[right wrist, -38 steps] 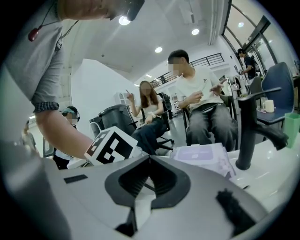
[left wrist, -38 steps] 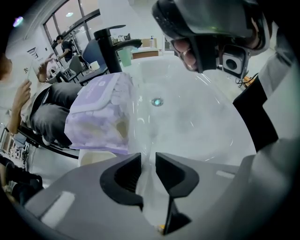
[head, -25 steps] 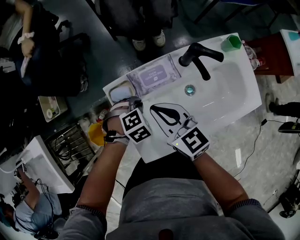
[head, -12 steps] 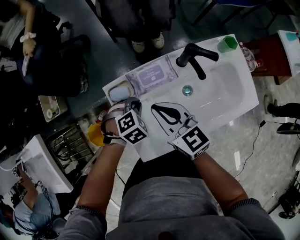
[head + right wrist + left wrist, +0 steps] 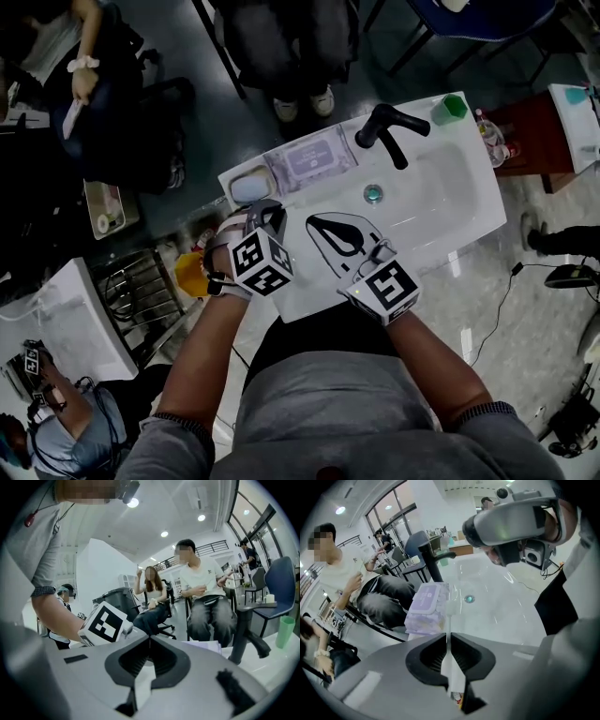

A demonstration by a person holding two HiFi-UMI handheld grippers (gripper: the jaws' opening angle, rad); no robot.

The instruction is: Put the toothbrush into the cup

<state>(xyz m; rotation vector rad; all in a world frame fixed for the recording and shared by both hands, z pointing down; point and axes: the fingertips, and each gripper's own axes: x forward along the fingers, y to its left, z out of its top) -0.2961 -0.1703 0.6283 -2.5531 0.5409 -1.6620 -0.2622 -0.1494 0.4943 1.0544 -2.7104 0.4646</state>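
Observation:
My left gripper (image 5: 448,637) is shut on a white toothbrush (image 5: 449,620), whose head sticks out past the jaws over the white sink (image 5: 497,606). In the head view the left gripper (image 5: 269,214) hangs above the sink's near left corner, close to the soap dish (image 5: 249,185). The green cup (image 5: 451,108) stands at the sink's far right corner, beyond the black faucet (image 5: 388,125). My right gripper (image 5: 319,223) hovers over the sink's front rim with its jaws shut on nothing. From the right gripper view (image 5: 150,638) the cup (image 5: 285,631) shows at the right edge.
A purple pack of wipes (image 5: 312,157) lies on the sink's back ledge next to the soap dish. The drain (image 5: 373,193) sits mid-basin. People sit on chairs (image 5: 201,597) just behind the sink. A red stand (image 5: 525,141) is to the right.
Both grippers have risen a little over the sink's front. The left one has rolled slightly and still holds the toothbrush.

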